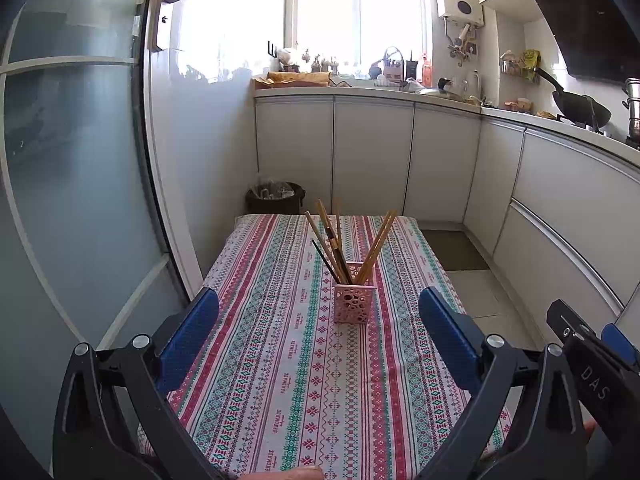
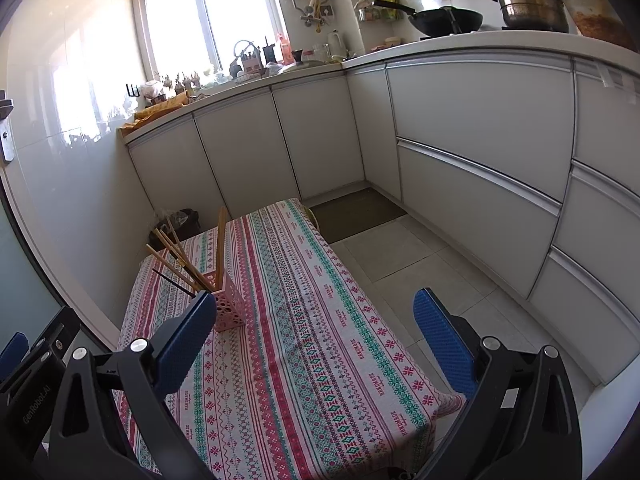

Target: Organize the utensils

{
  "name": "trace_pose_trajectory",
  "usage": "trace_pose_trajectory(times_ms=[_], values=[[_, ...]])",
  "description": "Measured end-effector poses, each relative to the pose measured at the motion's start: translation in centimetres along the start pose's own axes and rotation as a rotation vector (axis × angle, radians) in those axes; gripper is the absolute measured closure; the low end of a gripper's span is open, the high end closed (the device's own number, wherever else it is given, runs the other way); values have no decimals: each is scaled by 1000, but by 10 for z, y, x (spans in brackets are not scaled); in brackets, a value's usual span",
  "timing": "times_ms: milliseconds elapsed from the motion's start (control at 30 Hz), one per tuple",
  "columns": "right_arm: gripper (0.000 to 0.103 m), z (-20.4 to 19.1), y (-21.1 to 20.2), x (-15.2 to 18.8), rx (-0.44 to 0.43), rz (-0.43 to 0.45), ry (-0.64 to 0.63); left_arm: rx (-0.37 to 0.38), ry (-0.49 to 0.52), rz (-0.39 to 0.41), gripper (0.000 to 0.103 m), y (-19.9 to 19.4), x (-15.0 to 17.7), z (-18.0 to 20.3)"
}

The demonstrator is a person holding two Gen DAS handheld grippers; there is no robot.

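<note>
A pink perforated holder stands upright near the middle of the table's patterned cloth. Several wooden chopsticks and a dark one lean out of it in a fan. My left gripper is open and empty, held back from the holder, which sits between its blue pads. In the right wrist view the holder with its chopsticks stands at the left, partly behind the left finger. My right gripper is open and empty above the cloth.
White kitchen cabinets run along the back and right. A dark bin stands past the table's far end. A glass door is at the left. A tiled floor with a mat lies right of the table. The other gripper shows at the right edge.
</note>
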State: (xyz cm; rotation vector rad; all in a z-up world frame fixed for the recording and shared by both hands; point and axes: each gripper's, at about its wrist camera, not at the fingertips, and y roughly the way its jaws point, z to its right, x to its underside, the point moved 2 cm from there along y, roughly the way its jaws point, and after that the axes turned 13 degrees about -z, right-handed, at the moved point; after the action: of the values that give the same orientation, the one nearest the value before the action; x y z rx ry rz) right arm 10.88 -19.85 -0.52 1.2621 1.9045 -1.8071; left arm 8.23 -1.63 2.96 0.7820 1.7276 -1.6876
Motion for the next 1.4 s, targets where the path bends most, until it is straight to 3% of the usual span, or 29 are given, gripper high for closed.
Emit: trace_pose_trajectory(times_ms=[1067, 1133, 1233, 1400], values=[[7, 0, 6, 3, -4, -18, 1, 5, 5, 9, 7, 1, 2, 1], [7, 0, 6, 2, -3, -17, 1, 17, 3, 22, 8, 0, 2, 0], [7, 0, 7, 3, -4, -21, 3, 14, 7, 28, 23, -1, 2, 0], [7, 0, 7, 3, -3, -21, 4, 30, 17, 24, 23, 0, 2, 2]])
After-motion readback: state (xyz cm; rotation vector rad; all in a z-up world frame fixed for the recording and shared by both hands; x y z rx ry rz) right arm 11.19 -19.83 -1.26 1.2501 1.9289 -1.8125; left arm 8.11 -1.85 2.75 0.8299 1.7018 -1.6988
